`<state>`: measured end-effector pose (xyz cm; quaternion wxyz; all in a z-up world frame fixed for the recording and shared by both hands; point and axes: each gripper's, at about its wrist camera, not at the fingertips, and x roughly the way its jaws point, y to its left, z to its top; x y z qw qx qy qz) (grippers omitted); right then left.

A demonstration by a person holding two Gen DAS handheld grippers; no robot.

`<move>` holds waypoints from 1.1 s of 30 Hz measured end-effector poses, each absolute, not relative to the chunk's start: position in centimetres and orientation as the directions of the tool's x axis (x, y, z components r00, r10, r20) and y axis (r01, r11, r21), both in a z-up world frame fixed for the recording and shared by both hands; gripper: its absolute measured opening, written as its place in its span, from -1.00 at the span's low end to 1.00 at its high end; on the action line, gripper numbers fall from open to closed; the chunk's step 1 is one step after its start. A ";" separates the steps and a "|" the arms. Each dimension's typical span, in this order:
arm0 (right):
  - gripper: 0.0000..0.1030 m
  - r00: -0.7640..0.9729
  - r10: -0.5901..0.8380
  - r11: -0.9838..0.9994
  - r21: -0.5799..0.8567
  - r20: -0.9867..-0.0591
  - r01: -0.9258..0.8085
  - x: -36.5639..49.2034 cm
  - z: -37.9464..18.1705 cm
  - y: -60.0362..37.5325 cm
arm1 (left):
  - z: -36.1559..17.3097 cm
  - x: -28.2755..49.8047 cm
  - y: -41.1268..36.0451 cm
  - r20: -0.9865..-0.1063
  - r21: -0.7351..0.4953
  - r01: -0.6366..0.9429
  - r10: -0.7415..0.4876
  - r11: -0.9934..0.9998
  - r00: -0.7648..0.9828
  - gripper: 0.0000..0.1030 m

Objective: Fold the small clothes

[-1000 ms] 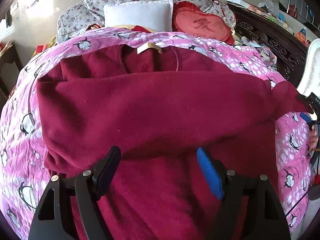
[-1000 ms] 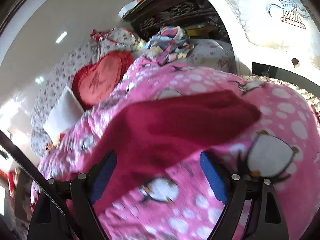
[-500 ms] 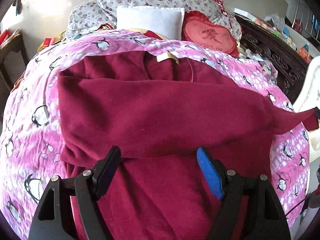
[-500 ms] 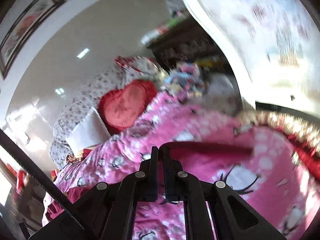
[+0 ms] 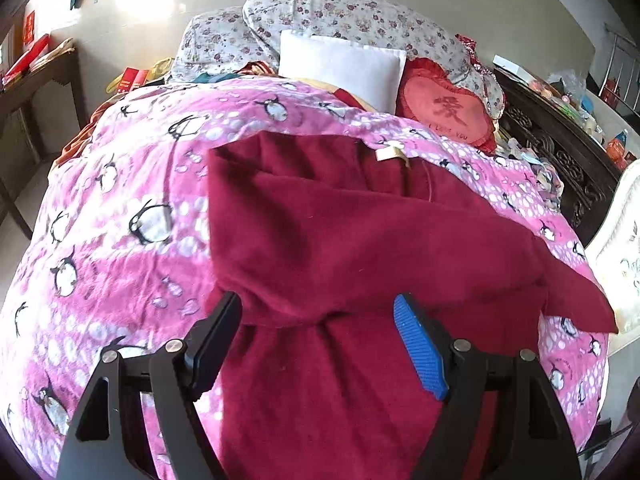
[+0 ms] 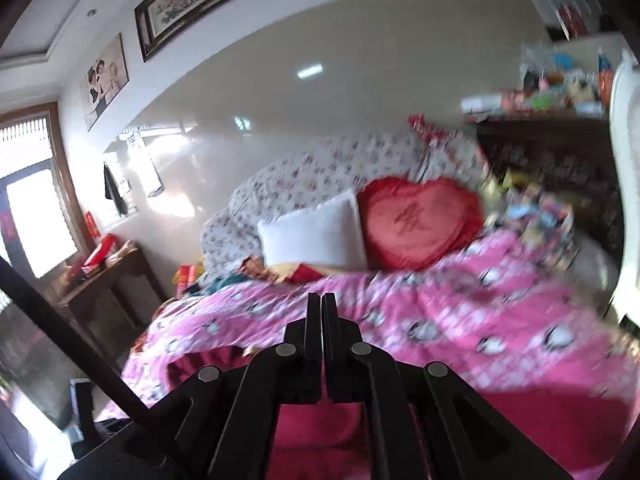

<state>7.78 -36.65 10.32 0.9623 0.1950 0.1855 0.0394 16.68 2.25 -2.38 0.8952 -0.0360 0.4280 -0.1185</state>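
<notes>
Both claws: left (image 5: 316,344) spread, right (image 6: 323,344) pinched.

Left wrist view: looked down close over the red garment (image 5: 360,248) on the pink blanket (image 5: 120,240), facing the head of the bed. Right wrist view: sat lower at the bed's near edge, aimed level toward the wall, blurred. Shared the white pillow (image 5: 340,68) (image 6: 312,236), heart cushion (image 5: 444,112) (image 6: 416,220) and blanket (image 6: 480,320).

Black gripper (image 5: 318,340), one blue pad, silver screws
</notes>
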 end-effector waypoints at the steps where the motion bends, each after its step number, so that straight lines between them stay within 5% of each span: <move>1: -0.76 0.915 0.167 0.905 0.425 -0.367 0.006 7.7 9.0 -36.7 | -2.5 16.6 2.5 -0.757 -0.165 0.185 -0.245 0.969 0.605 0.51; 4: 0.45 0.878 0.128 0.883 0.456 -0.462 0.112 6.1 4.2 -37.9 | -2.6 16.5 2.8 -0.756 -0.164 0.198 -0.252 0.967 0.604 0.51; 10: 0.46 0.757 0.004 0.794 0.462 -0.654 0.395 -0.8 -6.4 -44.1 | -2.9 16.8 2.2 -0.756 -0.199 0.205 -0.283 0.958 0.590 0.52; 18: 0.57 0.756 -0.015 0.511 0.645 -0.654 0.568 -4.0 -12.9 -51.7 | -3.9 16.6 0.0 -0.776 -0.193 0.222 -0.287 0.956 0.561 0.52; 20: 0.48 0.800 -0.026 0.462 0.702 -0.600 0.542 -3.1 -13.2 -53.0 | -3.8 16.5 0.0 -0.775 -0.191 0.222 -0.286 0.956 0.564 0.52; 22: -0.65 0.810 -0.067 0.495 0.686 -0.582 0.534 -2.1 -12.1 -53.5 | -3.6 16.5 0.2 -0.770 -0.189 0.217 -0.281 0.958 0.572 0.52; 29: -0.75 0.859 -0.084 0.760 0.524 -0.506 0.383 2.0 -2.5 -48.0 | -2.4 17.0 3.6 -0.749 -0.222 0.157 -0.271 0.962 0.605 0.52; 33: -0.75 0.900 0.084 0.905 0.410 -0.429 0.111 6.9 3.8 -38.3 | -1.1 17.2 6.5 -0.716 -0.271 0.104 -0.273 0.957 0.642 0.52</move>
